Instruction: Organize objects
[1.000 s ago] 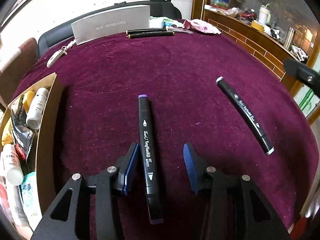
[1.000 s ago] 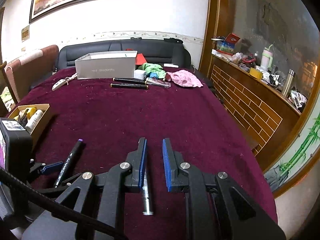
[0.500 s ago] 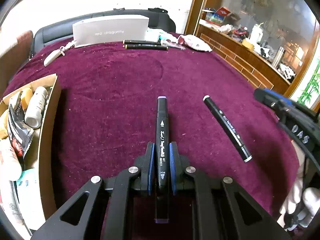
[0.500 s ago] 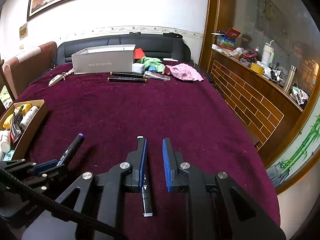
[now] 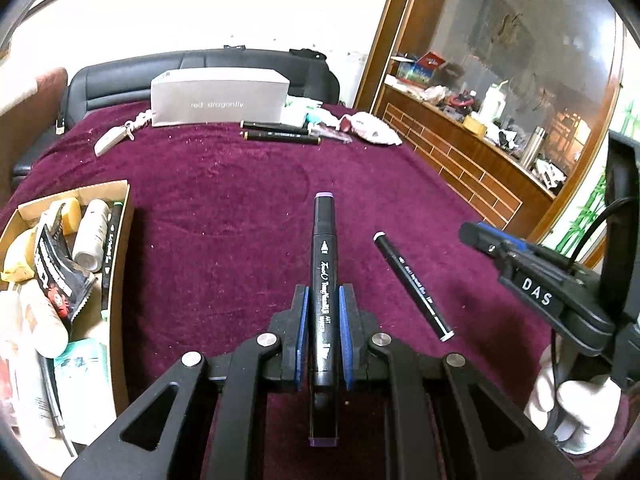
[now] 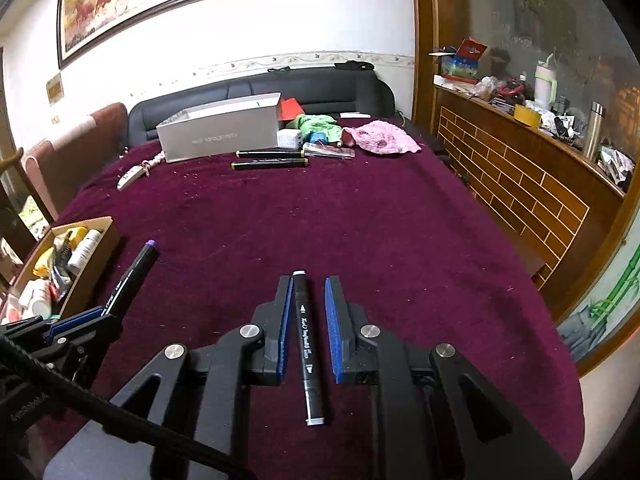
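My left gripper (image 5: 323, 300) is shut on a black marker with purple ends (image 5: 324, 264), held lifted above the maroon cloth; the marker also shows in the right wrist view (image 6: 132, 276). A second black marker with white ends (image 6: 307, 340) lies on the cloth between the open fingers of my right gripper (image 6: 309, 292), close to the left pad, not pinched. The same marker shows in the left wrist view (image 5: 412, 284), with the right gripper (image 5: 480, 236) beside it.
A cardboard box (image 5: 120, 264) of bottles and packets sits at the left. At the far end stand a grey box (image 5: 218, 98), two black markers (image 5: 280, 134), a white remote (image 5: 108, 144) and a pink cloth (image 6: 380, 140). A brick-faced counter (image 6: 520, 184) runs along the right.
The left gripper closed on the purple-ended marker and lifted it. The right gripper moved so that the white-ended marker now lies between its fingers.
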`<state>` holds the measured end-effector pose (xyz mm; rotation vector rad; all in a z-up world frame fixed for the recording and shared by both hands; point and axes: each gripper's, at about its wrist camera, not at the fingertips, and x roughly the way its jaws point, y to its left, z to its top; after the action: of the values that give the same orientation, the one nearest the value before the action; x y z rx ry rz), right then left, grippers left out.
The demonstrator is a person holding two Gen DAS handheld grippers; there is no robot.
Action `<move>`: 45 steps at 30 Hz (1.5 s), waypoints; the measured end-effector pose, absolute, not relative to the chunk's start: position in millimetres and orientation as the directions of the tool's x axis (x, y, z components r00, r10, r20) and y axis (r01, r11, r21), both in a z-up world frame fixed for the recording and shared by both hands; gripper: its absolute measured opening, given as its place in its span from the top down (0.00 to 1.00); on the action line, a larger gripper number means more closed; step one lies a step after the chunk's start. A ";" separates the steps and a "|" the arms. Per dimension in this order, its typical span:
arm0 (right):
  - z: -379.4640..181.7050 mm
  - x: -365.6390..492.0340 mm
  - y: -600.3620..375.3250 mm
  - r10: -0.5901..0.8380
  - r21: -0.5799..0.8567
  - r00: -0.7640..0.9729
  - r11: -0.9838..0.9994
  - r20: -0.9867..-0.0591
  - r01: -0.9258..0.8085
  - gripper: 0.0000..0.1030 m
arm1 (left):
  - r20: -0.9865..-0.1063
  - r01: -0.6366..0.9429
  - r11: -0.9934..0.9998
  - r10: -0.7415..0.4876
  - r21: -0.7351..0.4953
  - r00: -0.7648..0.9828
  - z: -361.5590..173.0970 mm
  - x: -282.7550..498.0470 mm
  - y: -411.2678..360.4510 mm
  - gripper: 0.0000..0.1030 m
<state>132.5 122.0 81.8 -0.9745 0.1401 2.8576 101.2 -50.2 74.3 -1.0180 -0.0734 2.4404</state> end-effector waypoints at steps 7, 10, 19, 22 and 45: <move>77.1 129.6 128.1 -0.020 0.151 -0.764 -0.983 -0.645 -0.102 0.87 | -0.638 -0.419 -0.878 0.462 -0.232 -0.616 82.9 108.6 -59.3 0.89; 60.5 116.8 138.2 -0.026 0.169 -0.727 -0.978 -0.686 -0.124 0.87 | -0.644 -0.411 -0.880 0.461 -0.239 -0.611 79.6 109.0 -63.1 0.89; 16.9 65.1 140.6 -0.050 0.158 -0.590 -0.978 -0.806 -0.134 0.62 | -0.644 -0.404 -0.870 0.485 -0.284 -0.592 68.2 108.8 -75.6 0.89; 7.9 62.1 128.2 0.029 0.061 -0.576 -0.989 -0.817 -0.136 0.69 | -0.647 -0.404 -0.867 0.490 -0.292 -0.584 63.6 107.1 -77.5 0.89; 86.7 112.8 86.0 -0.196 0.244 -0.732 -0.969 -0.653 0.041 0.88 | -0.577 -0.389 -0.874 0.485 -0.291 -0.657 89.3 131.3 -101.1 0.89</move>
<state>112.8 86.0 86.7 -1.1814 0.3509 3.0290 131.3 -101.1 89.3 -0.9219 -0.1938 2.4826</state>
